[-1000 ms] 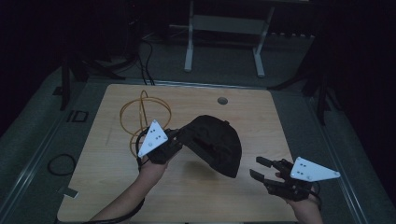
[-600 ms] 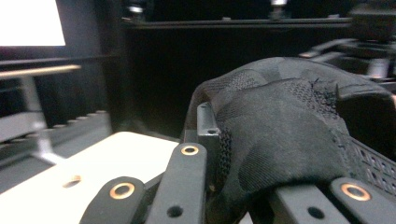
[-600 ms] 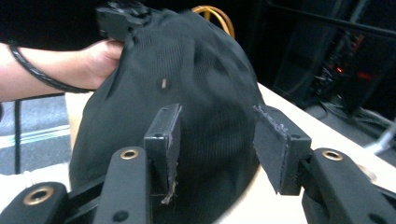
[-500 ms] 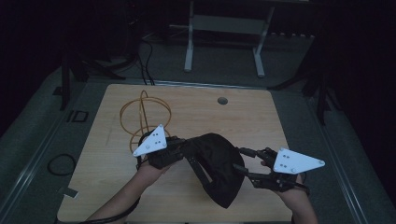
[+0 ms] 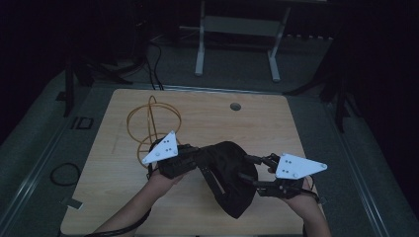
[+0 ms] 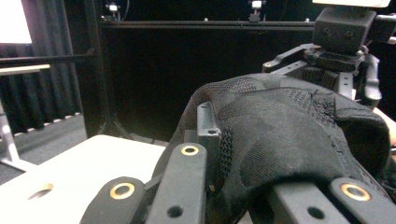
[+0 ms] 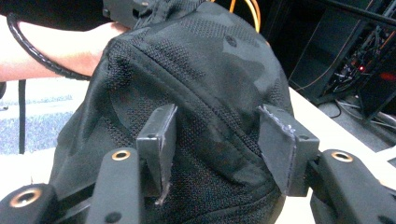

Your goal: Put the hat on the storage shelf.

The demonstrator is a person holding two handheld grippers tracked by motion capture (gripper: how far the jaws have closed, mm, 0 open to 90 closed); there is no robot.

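The cap [image 5: 232,177] sits near the table [image 5: 276,123]'s front edge, between 2 grippers; the cable coil [image 5: 153,121] lies behind-left.

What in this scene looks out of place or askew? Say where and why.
The black cap is off the table, held crumpled between the left gripper and right gripper. An orange cable loops loosely behind them.

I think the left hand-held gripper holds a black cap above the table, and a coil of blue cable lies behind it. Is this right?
Not quite. The coil of cable behind is orange, not blue, as the high view shows. The rest stands: the left hand-held gripper holds the black cap above the table.
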